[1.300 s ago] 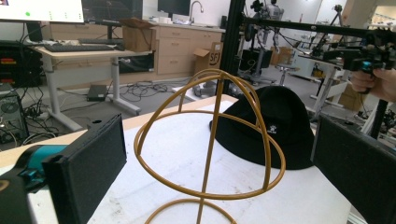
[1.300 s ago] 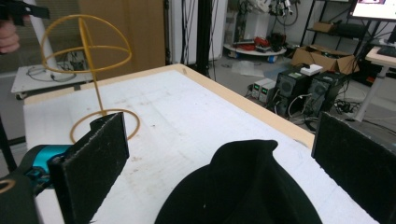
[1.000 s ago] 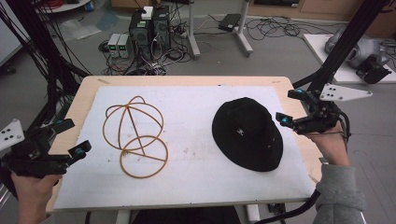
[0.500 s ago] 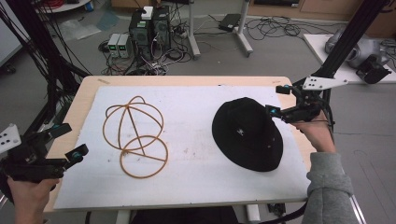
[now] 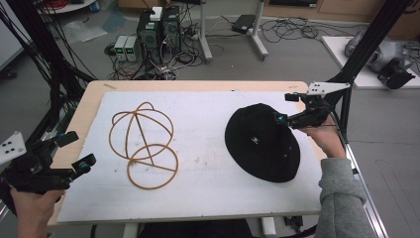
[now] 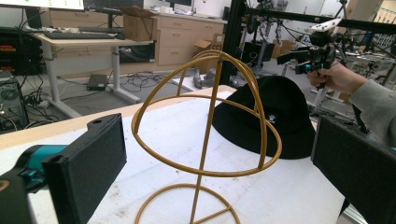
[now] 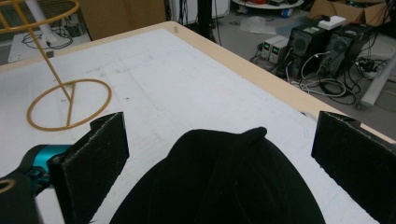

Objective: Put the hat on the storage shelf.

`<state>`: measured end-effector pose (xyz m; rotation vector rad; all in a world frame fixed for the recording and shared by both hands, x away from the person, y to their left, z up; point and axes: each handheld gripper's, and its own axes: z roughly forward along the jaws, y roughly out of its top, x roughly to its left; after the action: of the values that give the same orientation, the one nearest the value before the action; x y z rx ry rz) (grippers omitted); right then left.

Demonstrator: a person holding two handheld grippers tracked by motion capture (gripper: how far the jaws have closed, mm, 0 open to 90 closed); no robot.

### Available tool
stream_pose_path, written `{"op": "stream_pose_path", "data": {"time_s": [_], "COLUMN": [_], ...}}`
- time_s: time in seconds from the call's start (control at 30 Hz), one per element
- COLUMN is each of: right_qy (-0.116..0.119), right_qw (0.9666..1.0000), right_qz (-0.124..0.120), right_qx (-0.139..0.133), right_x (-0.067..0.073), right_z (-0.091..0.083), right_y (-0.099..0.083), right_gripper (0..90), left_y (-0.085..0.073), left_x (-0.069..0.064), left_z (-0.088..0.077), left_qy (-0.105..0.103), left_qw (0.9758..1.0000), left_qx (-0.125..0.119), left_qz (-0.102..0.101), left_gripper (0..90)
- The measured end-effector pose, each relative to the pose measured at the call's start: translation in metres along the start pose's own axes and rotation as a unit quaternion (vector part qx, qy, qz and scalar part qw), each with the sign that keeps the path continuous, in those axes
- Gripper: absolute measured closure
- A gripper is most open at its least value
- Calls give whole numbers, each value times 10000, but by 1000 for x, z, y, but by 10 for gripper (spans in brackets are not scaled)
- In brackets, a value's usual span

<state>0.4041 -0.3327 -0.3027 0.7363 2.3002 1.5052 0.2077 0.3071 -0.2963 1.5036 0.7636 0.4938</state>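
Observation:
A black bucket hat (image 5: 262, 141) lies crown-up on the right half of the white mat (image 5: 208, 173). A golden wire hat stand (image 5: 143, 144) stands on the left half. My right gripper (image 5: 285, 107) is open and hovers at the hat's far right brim, with the hat (image 7: 224, 182) low between its jaws. My left gripper (image 5: 78, 148) is open at the mat's left edge, a little short of the stand. It faces the stand (image 6: 207, 140), with the hat (image 6: 271, 116) and the right gripper (image 6: 303, 58) beyond. The right gripper view has the stand (image 7: 56, 74) far off to the left.
The mat covers a wooden table (image 5: 94, 99). Black frame posts (image 5: 361, 54) rise beside the table's right edge, close to my right hand. Computers and cables (image 5: 158, 34) sit on the floor beyond the far edge.
My right gripper has moved left and away from me, from beside the hat's right brim to its far right edge. My left gripper has shifted only slightly.

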Motion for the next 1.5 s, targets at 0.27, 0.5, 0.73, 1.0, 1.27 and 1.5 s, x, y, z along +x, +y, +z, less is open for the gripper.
{"op": "stream_pose_path", "data": {"time_s": [0.27,0.5,0.73,1.0,1.27,1.5], "right_qy": [-70,-64,-49,61,177,386], "right_qw": [9997,9999,9996,9993,9990,9983], "right_qz": [131,87,160,140,110,-35], "right_qx": [197,103,233,334,396,424], "right_x": [-6,-8,-10,-9,-10,-8], "right_z": [13,20,27,30,31,30], "right_y": [-16,-23,-29,-31,-32,-33], "right_gripper": [30,31,32,72,320,601], "left_y": [-1,-2,-2,-2,-2,-2], "left_x": [1,2,2,2,3,4], "left_z": [2,3,2,1,2,0], "left_qy": [-5,-9,24,50,48,62], "left_qw": [10000,10000,10000,10000,10000,10000], "left_qx": [30,54,27,-13,18,8], "left_qz": [-15,-28,-12,-4,-7,-10], "left_gripper": [36,36,36,36,36,36]}}
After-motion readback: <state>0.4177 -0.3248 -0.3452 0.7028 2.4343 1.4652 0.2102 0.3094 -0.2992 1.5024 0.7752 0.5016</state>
